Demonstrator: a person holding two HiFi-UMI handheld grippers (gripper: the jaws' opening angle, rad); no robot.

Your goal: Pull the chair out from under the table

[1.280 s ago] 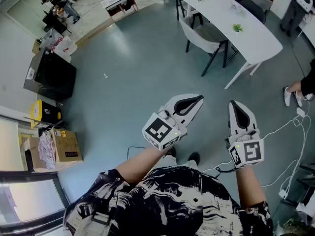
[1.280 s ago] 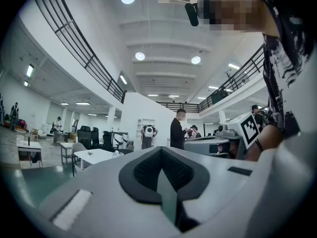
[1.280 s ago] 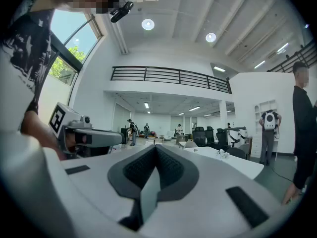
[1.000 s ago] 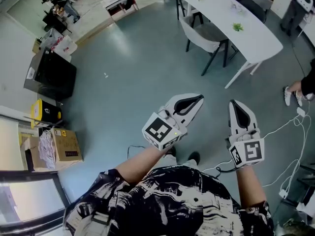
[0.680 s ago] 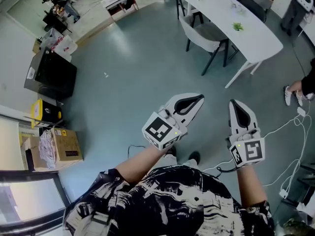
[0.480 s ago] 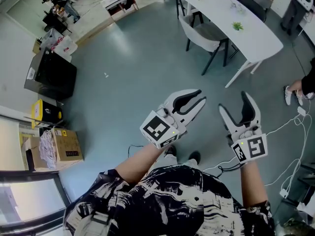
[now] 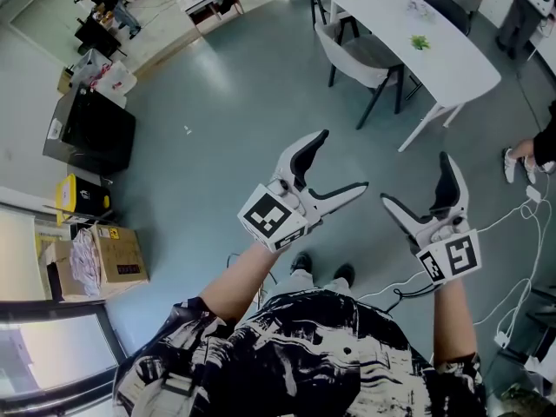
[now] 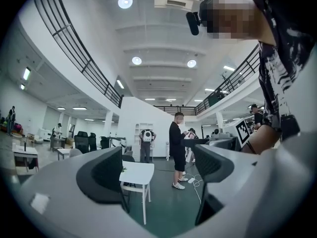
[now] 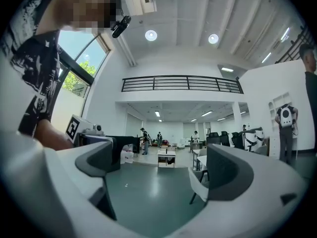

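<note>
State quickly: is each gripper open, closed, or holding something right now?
Left gripper: open, jaws just opened, nothing between them.
Right gripper: open, jaws just opened, nothing between them.

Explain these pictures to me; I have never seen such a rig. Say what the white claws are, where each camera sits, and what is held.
No robot here: a person holds a white two-jaw gripper in each hand. The top-down picture comes from a camera on the person's head; it shows the left gripper and the right gripper over the blue-green floor. The other two pictures come from cameras riding on each gripper, looking out between its jaws. Both pairs of jaws have just been opening and stand wide apart, with nothing between them. Ahead stands a long white table with a grey shell chair tucked at its side, untouched so far. The small green items on its top are too small to name.
</note>
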